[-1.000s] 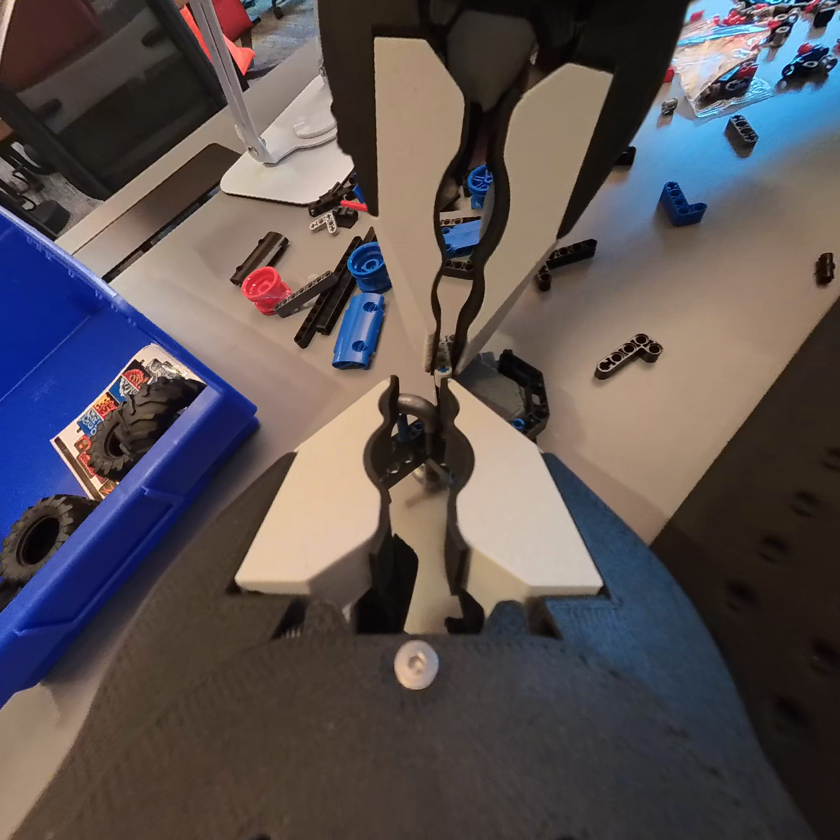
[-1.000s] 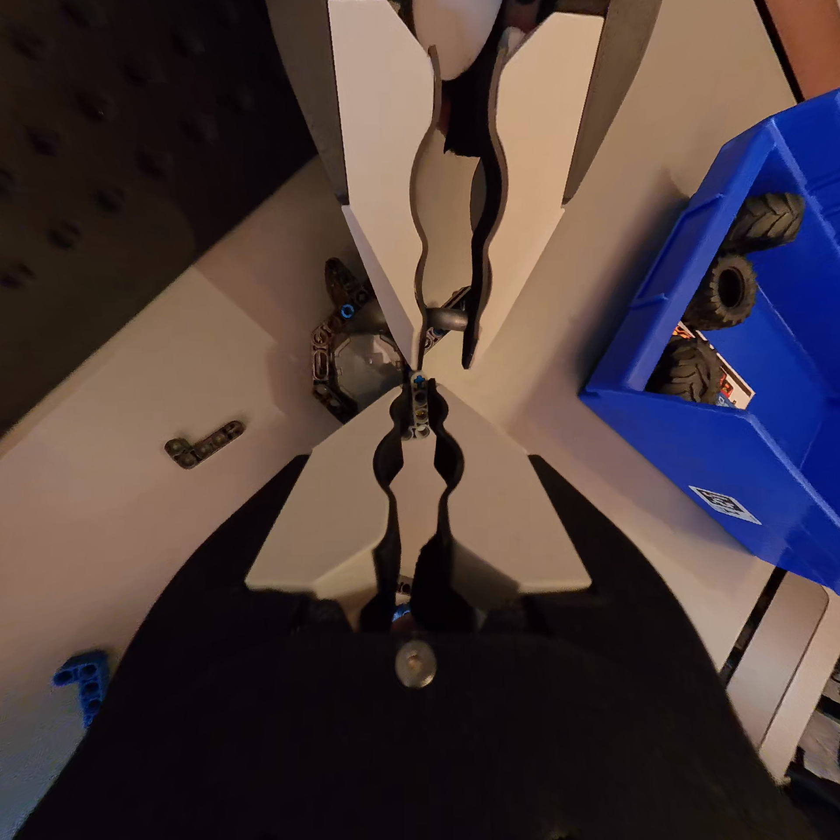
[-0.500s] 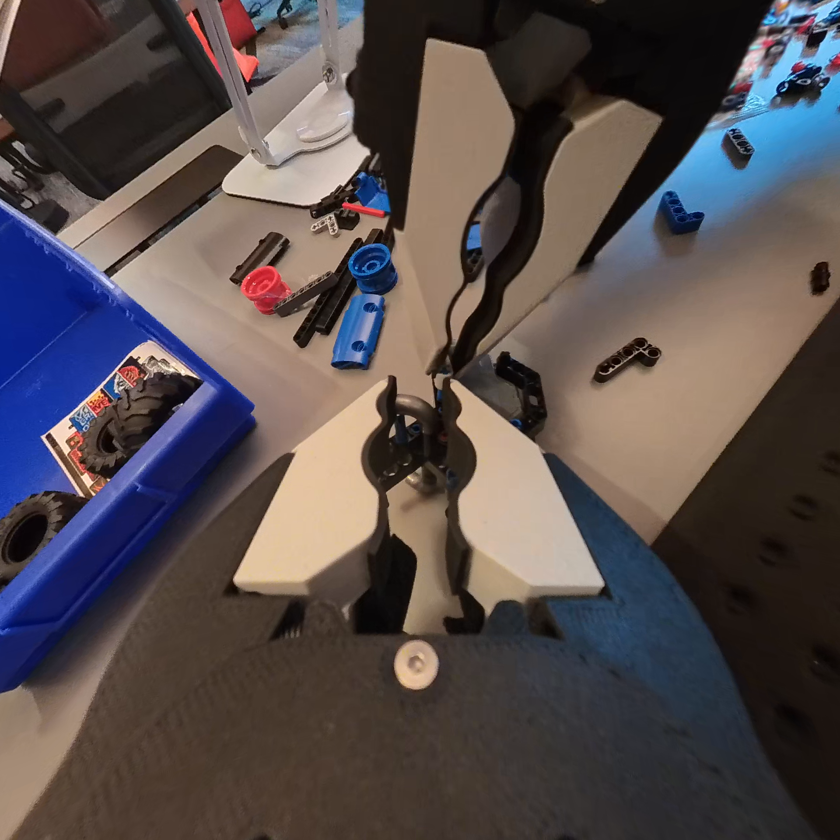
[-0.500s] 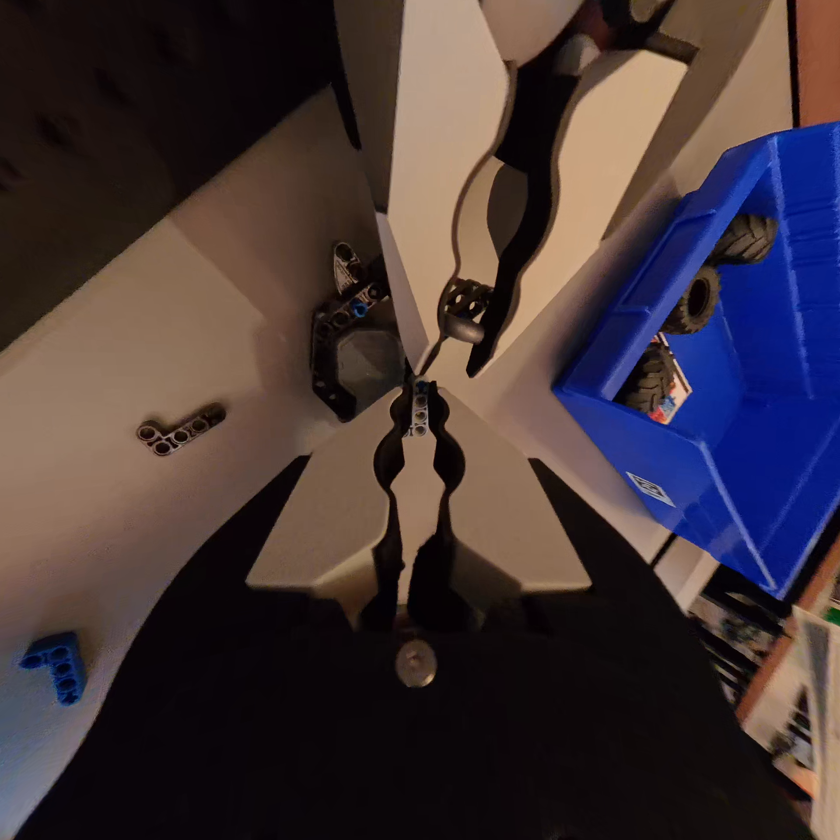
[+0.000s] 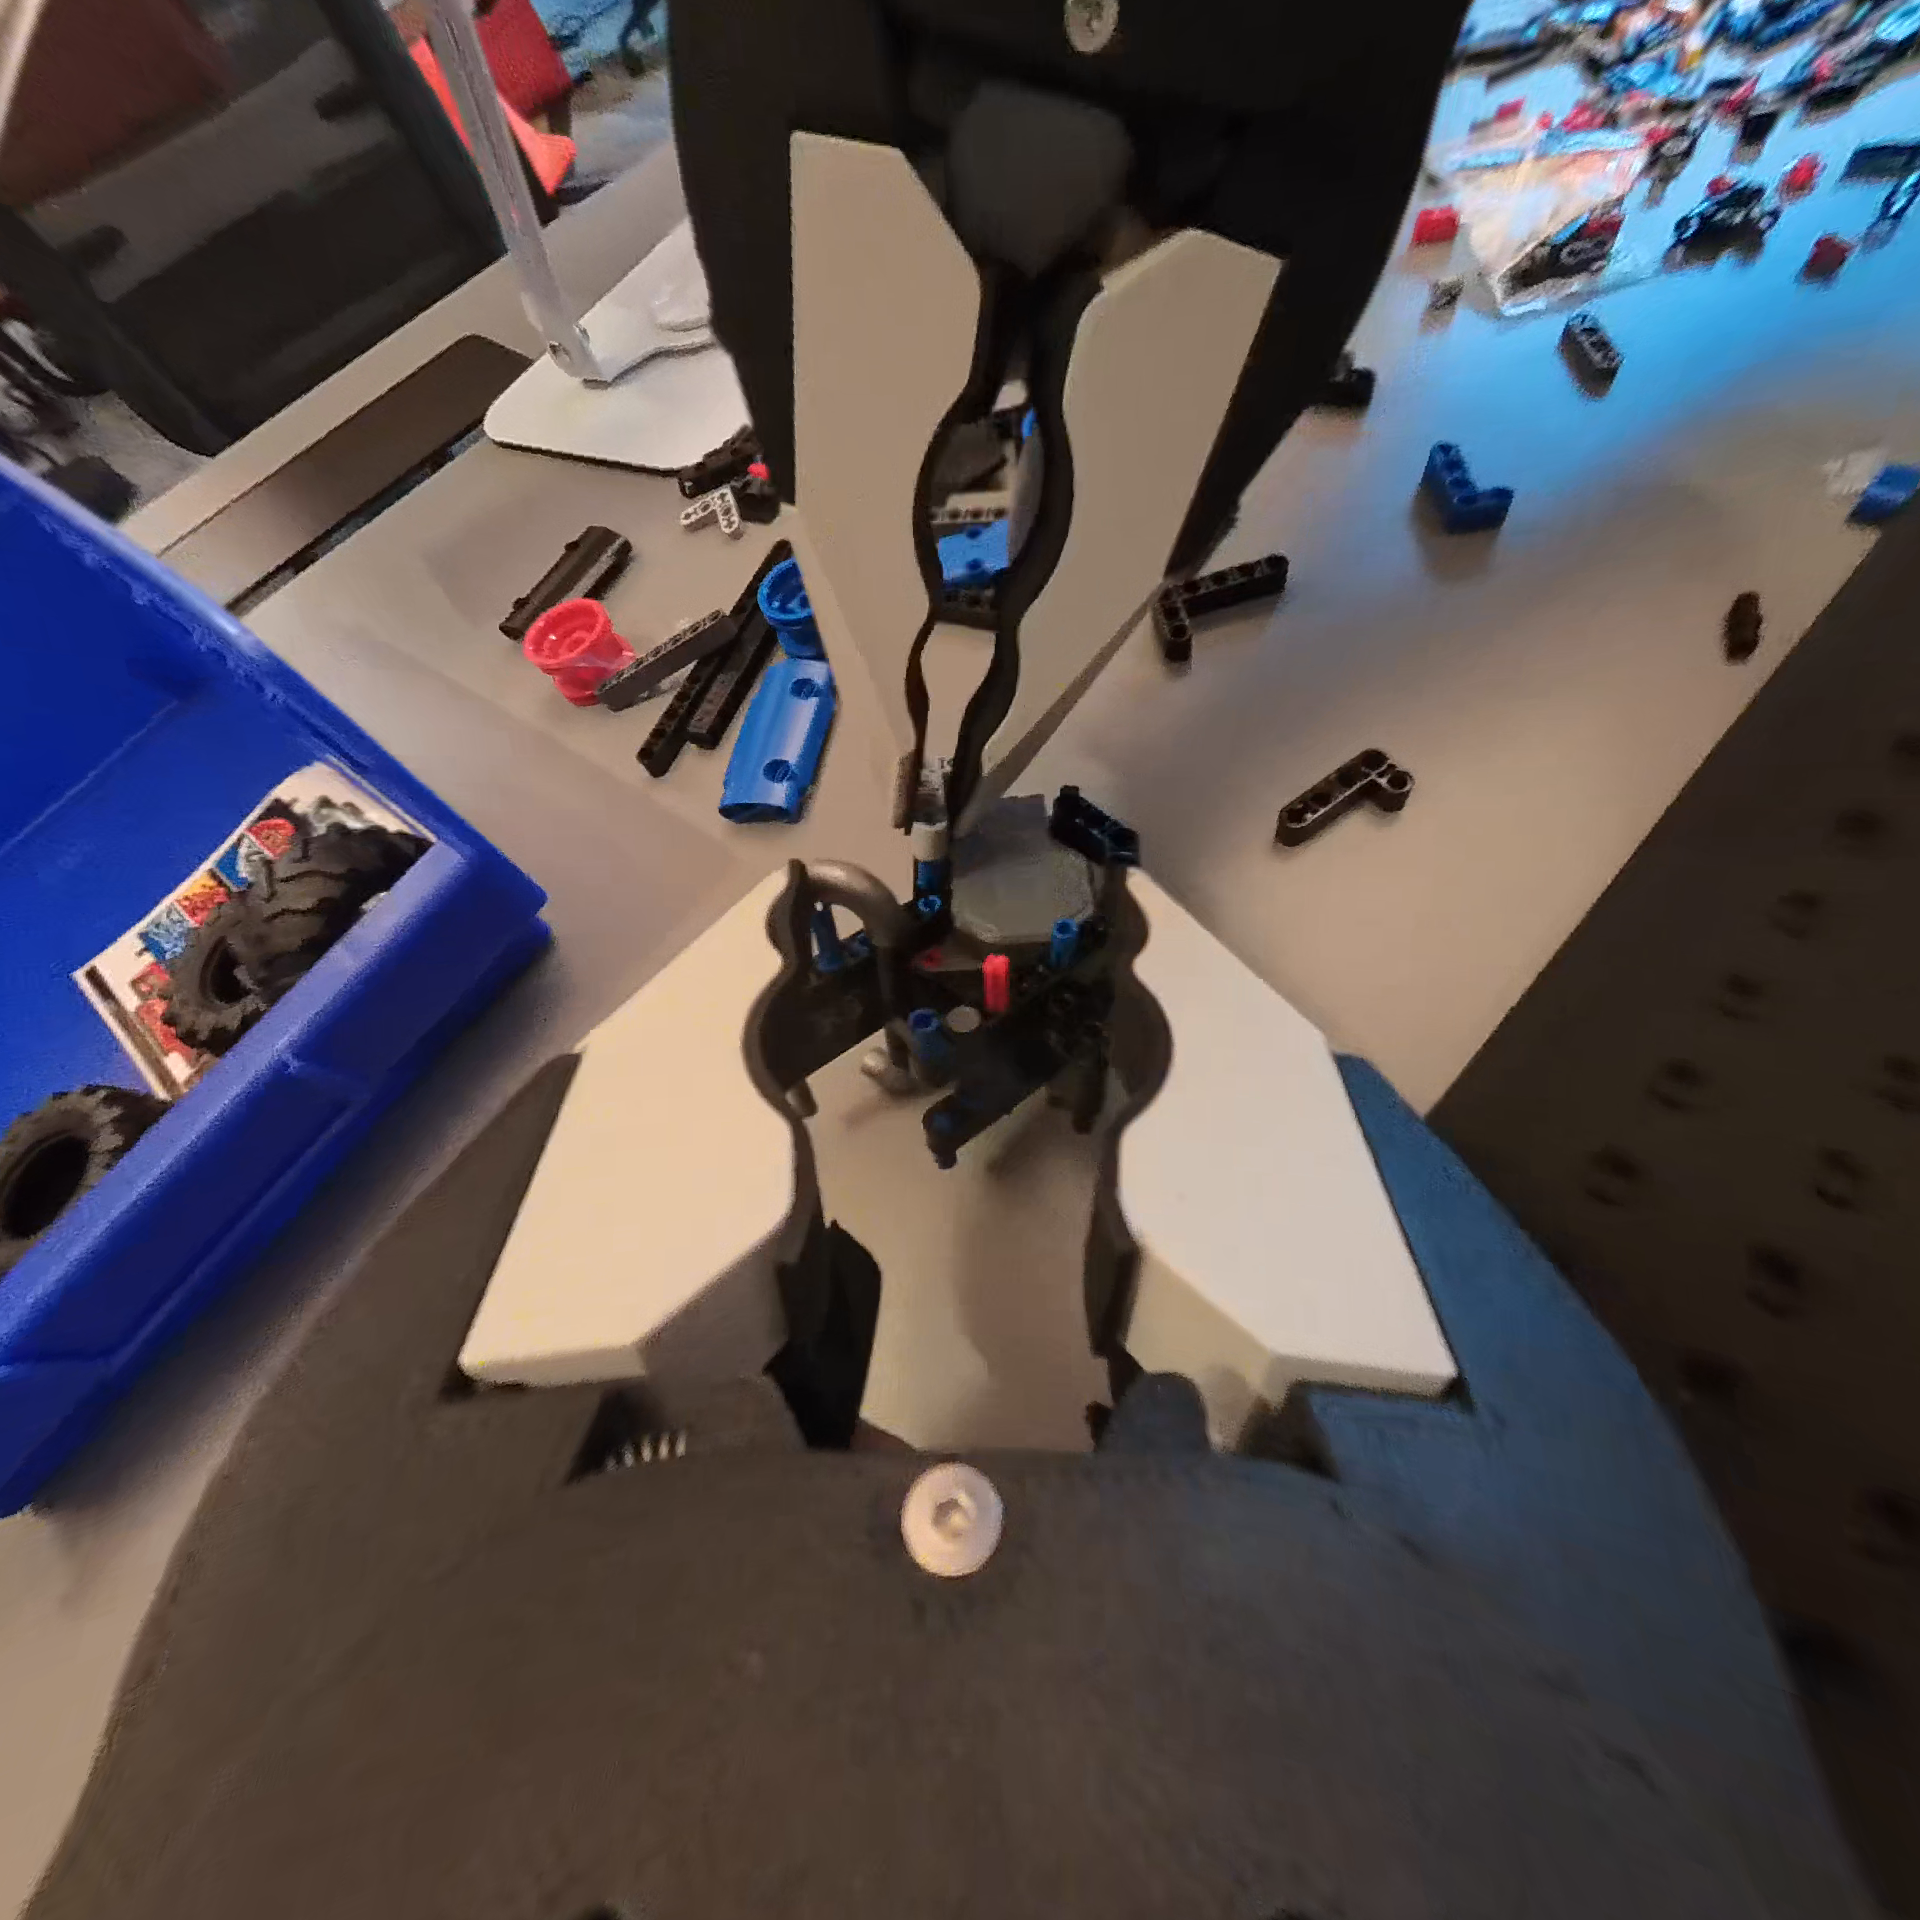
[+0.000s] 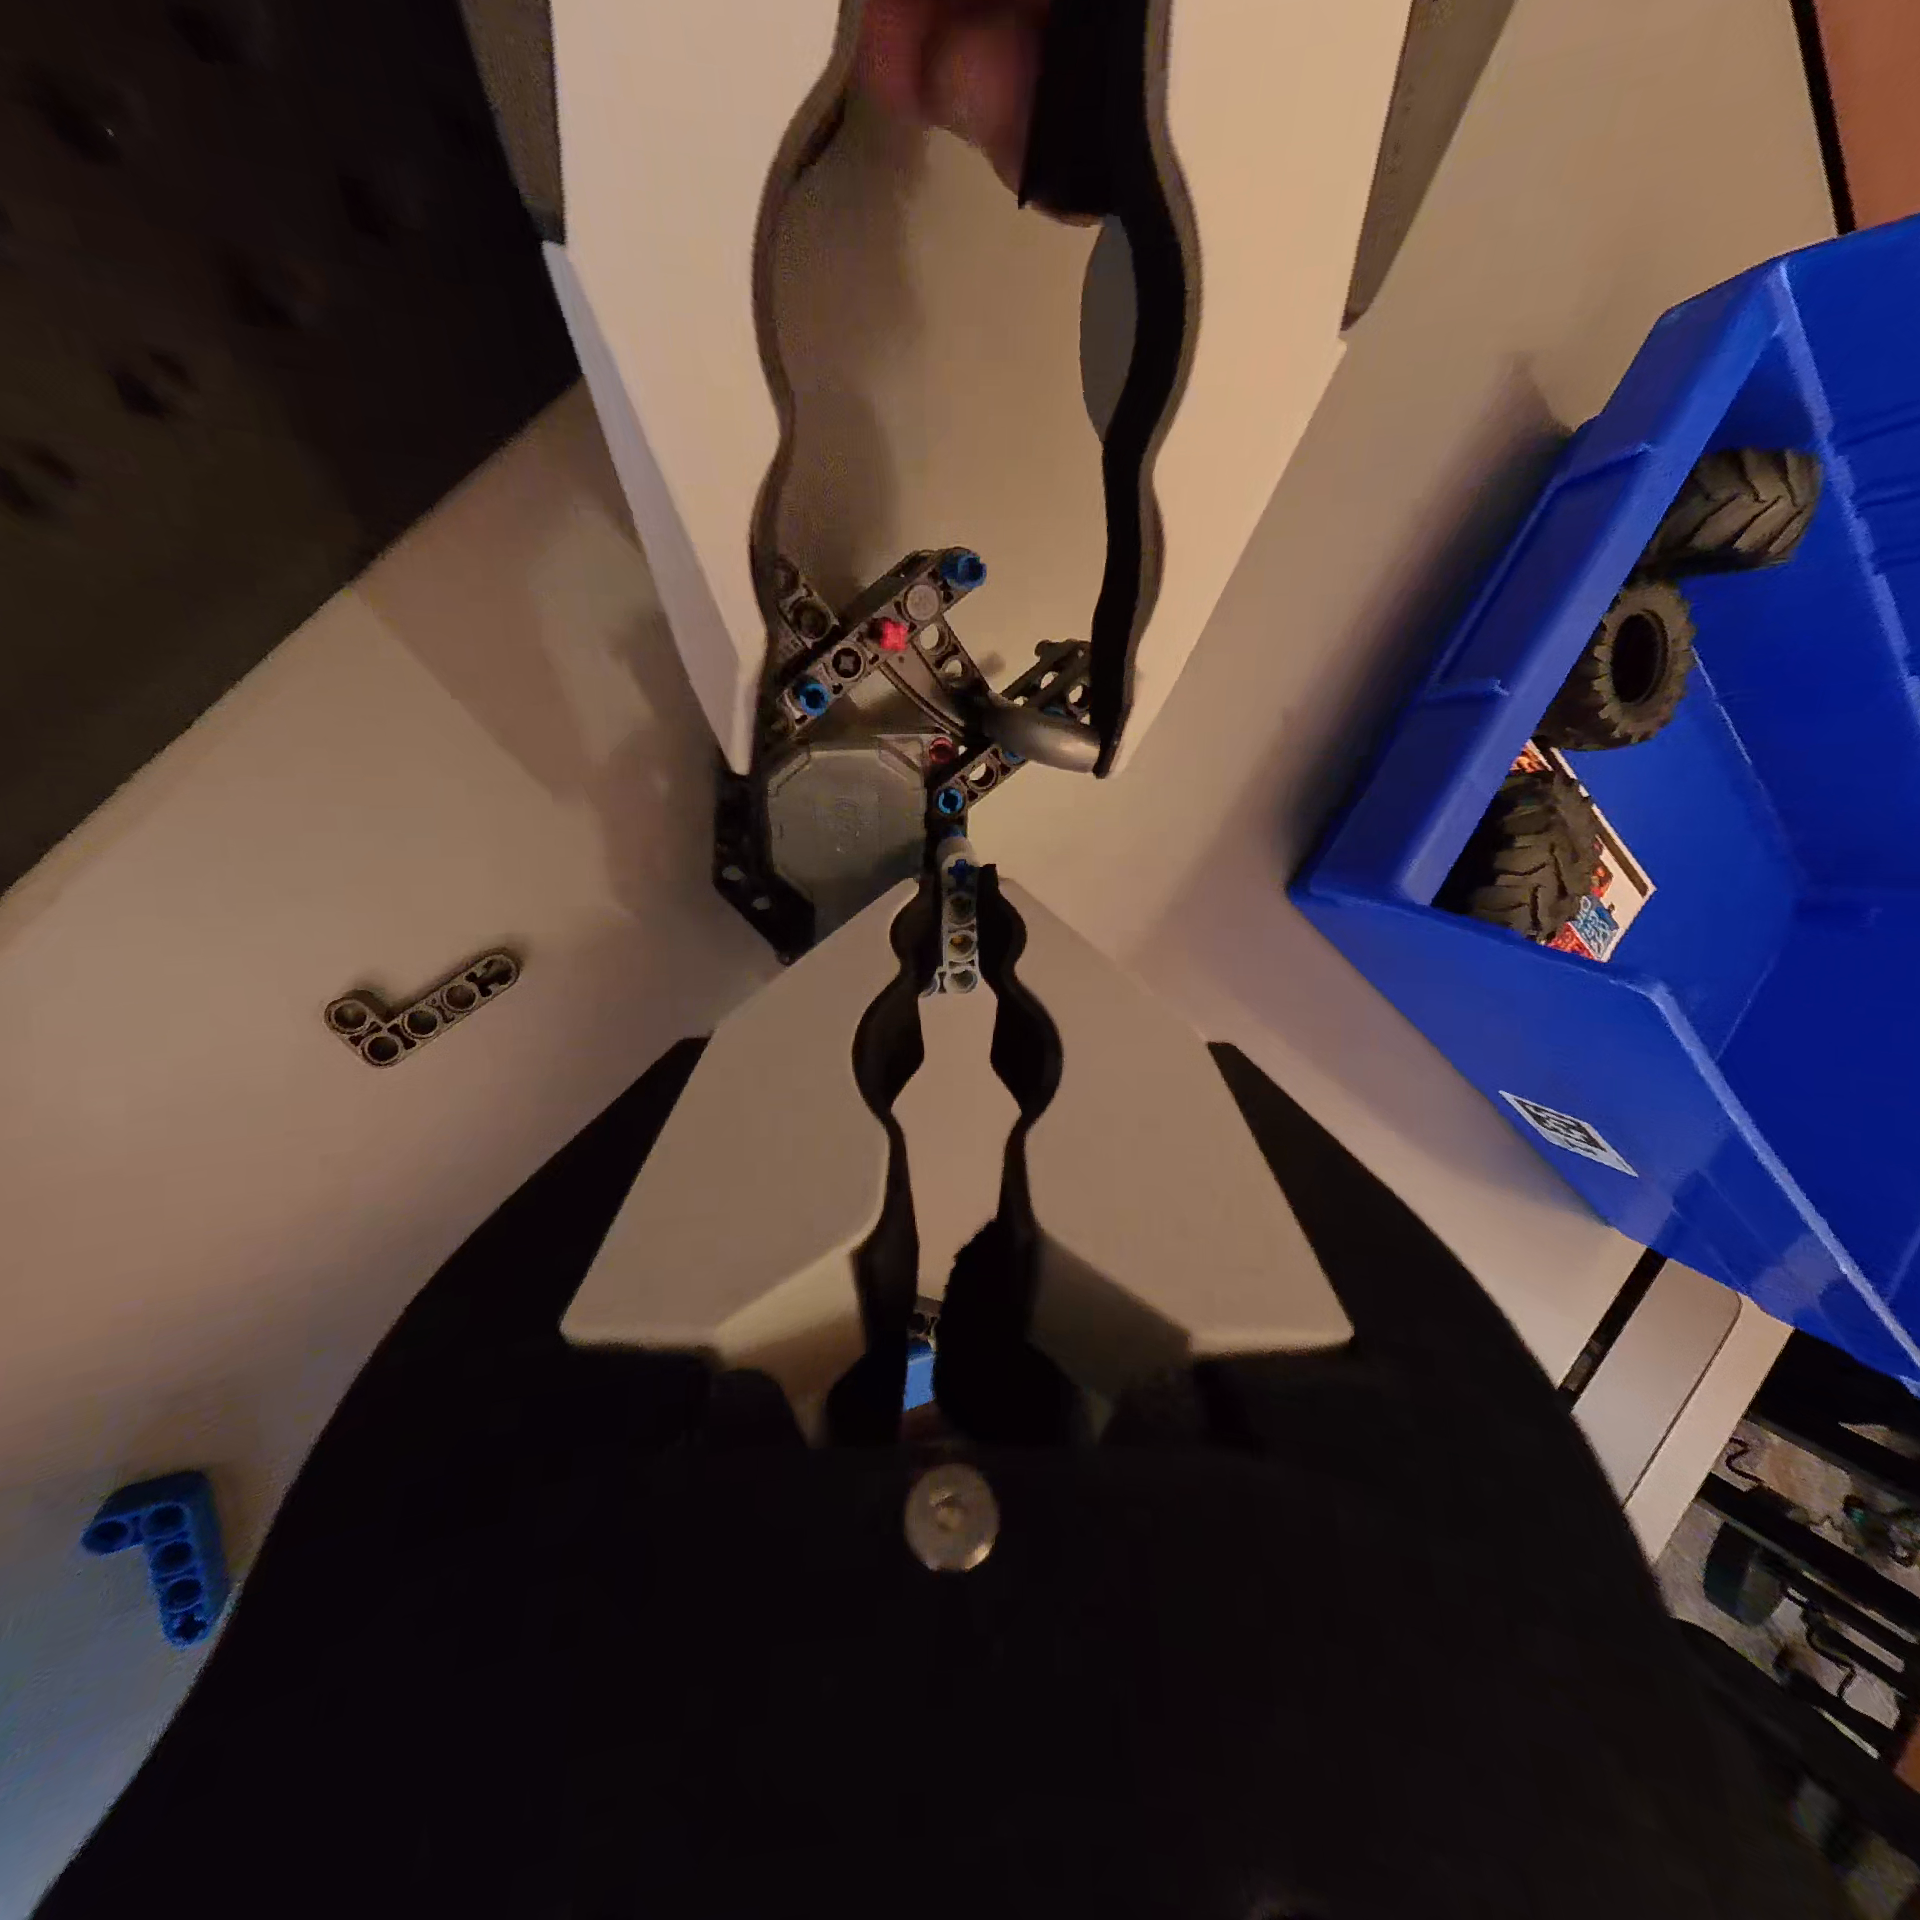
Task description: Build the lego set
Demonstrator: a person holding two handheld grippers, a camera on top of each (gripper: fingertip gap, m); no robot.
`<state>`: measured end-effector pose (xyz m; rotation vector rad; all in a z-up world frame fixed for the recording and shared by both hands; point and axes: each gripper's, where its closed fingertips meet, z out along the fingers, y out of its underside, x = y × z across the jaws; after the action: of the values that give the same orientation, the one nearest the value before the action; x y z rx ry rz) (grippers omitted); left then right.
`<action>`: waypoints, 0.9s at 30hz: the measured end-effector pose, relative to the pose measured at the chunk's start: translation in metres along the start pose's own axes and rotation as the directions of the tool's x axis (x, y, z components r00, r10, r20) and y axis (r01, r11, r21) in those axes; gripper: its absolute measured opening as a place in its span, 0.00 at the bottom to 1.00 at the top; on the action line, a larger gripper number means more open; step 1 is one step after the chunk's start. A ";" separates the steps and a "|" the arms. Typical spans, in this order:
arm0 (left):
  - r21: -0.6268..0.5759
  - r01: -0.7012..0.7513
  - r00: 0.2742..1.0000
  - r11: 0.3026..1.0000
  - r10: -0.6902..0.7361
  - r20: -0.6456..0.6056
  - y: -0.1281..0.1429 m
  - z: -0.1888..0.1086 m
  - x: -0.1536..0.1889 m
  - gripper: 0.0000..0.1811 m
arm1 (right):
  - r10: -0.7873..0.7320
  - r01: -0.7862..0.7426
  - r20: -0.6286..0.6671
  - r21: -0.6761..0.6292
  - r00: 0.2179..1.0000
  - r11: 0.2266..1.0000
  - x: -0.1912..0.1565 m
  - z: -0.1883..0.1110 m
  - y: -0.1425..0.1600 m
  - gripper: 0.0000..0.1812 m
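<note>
Grey tabletop, loose parts scattered. Left gripper spread around chassis assembly, apparently unclamped. Right gripper pinches small grey beam against a chassis pin ahead. Risk: pushing shifts unrestrained chassis, misaligning the joint.

Bin with tyres left of chassis; loose beams far left, angled beam right.

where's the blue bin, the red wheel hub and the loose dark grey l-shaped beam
blue bin (image 5: 312, 1039): left wrist view, on its front wall
red wheel hub (image 5: 566, 644): left wrist view, on its rim
dark grey L-shaped beam (image 6: 421, 1010): right wrist view, mid-beam near its corner
</note>
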<state>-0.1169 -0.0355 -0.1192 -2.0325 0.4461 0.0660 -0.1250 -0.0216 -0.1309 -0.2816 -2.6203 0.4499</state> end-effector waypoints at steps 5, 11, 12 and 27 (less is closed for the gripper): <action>0.025 -0.003 0.999 1.000 0.003 0.037 0.000 0.003 -0.007 0.24 | -0.049 0.047 -0.034 -0.038 0.998 0.998 0.000 0.000 0.000 0.03; 0.055 -0.014 0.998 0.998 0.010 0.067 0.001 0.007 -0.008 0.23 | -0.152 0.144 -0.083 -0.096 0.985 0.985 -0.001 0.000 -0.001 0.03; 0.060 -0.013 0.997 0.998 0.009 0.071 0.001 0.007 -0.008 0.23 | -0.170 0.160 -0.090 -0.103 0.981 0.982 -0.001 0.000 -0.001 0.03; 0.019 0.009 0.988 1.000 -0.012 0.155 0.001 0.012 -0.022 0.10 | -0.116 0.112 -0.096 -0.052 0.989 0.992 -0.001 0.001 -0.002 0.02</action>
<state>-0.1361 -0.0195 -0.1206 -1.9947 0.3370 0.2111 -0.1245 -0.0240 -0.1313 -0.1634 -2.5370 0.3280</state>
